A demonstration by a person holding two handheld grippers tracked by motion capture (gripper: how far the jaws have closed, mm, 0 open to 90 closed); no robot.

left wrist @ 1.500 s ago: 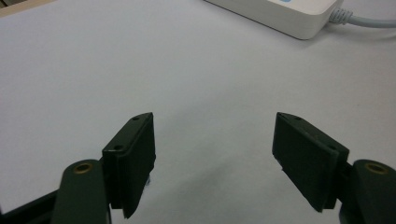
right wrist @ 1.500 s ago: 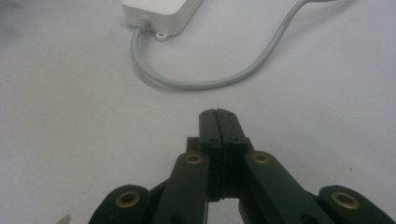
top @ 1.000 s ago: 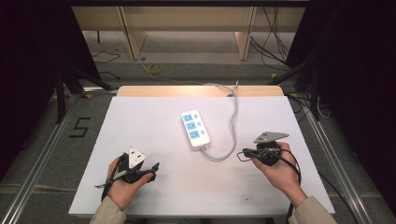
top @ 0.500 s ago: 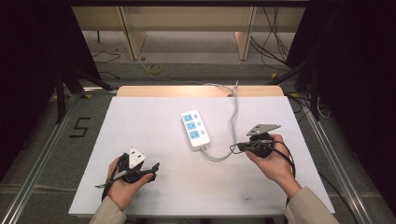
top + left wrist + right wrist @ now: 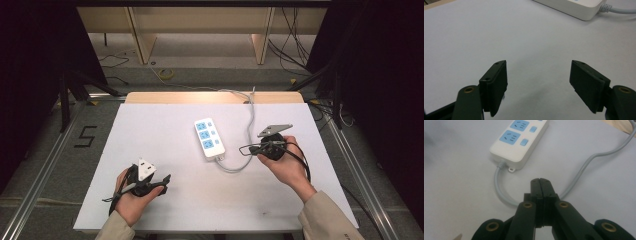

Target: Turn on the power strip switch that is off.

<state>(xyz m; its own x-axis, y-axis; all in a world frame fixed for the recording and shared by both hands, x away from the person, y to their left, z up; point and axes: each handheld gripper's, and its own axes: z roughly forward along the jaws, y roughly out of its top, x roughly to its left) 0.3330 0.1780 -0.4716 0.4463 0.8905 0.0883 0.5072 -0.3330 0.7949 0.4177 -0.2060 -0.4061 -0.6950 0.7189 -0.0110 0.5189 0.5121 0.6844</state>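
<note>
A white power strip [image 5: 209, 138] with blue sockets lies at the middle of the white table [image 5: 150, 125]. Its grey cable [image 5: 235, 167] loops from its near end to the right, then runs to the far edge. My right gripper [image 5: 243, 148] is shut with nothing in it, pointing left just above that loop. In the right gripper view its shut jaws [image 5: 541, 181] hover over the cable [image 5: 499, 187], short of the strip [image 5: 520, 142]. My left gripper [image 5: 165, 182] rests at the front left, open and empty [image 5: 539, 67]. The strip's end [image 5: 574, 7] lies far ahead of it.
A wooden strip [image 5: 175, 97] borders the table's far edge. Beyond it stand wooden shelf legs [image 5: 142, 35] with loose cables on the floor [image 5: 165, 74]. A "5" mark [image 5: 85, 136] is on the floor at left. Metal rails [image 5: 45, 170] flank the table.
My right gripper has moved left and a little away from the person, closer to the cable loop by the strip. The left gripper has stayed put.
</note>
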